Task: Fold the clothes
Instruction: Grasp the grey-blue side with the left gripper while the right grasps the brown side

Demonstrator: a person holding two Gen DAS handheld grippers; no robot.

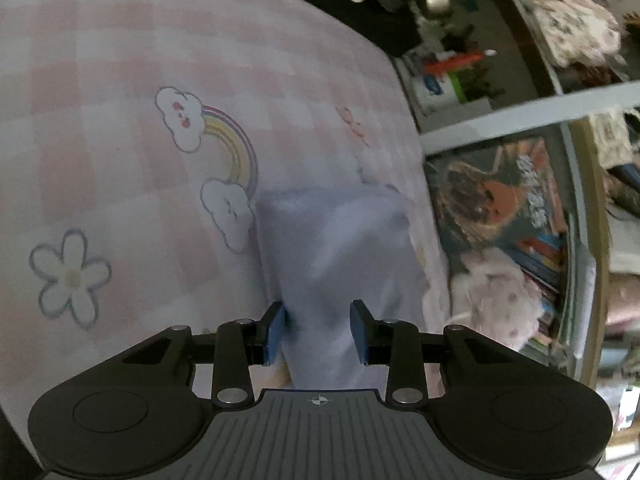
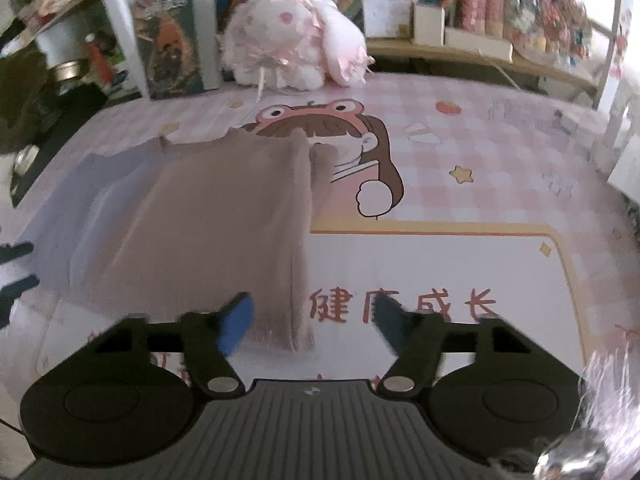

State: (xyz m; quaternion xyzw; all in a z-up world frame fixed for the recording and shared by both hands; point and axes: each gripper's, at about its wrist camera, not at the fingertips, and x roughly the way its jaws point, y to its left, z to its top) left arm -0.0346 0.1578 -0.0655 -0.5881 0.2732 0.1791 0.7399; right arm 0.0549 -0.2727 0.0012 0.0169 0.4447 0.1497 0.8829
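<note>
A pale lavender garment [image 1: 340, 256] lies on the pink checked cloth [image 1: 120, 80]. My left gripper [image 1: 319, 334] is open, its blue pads on either side of the garment's near end; I cannot tell if they touch it. In the right wrist view a folded brown garment [image 2: 224, 224] lies on the cloth, partly over the lavender garment [image 2: 76, 200] at its left. My right gripper [image 2: 314, 322] is open and empty, just above the brown garment's near right corner. The left gripper's dark fingers [image 2: 16, 268] show at the left edge.
A pink plush toy [image 2: 296, 44] sits at the far edge beside an upright book [image 2: 172, 40]. Shelves of books and boxes [image 2: 460, 4] line the back. The cloth carries a cartoon print and red characters [image 2: 400, 308]. Cluttered shelves [image 1: 520, 160] stand right of the left gripper.
</note>
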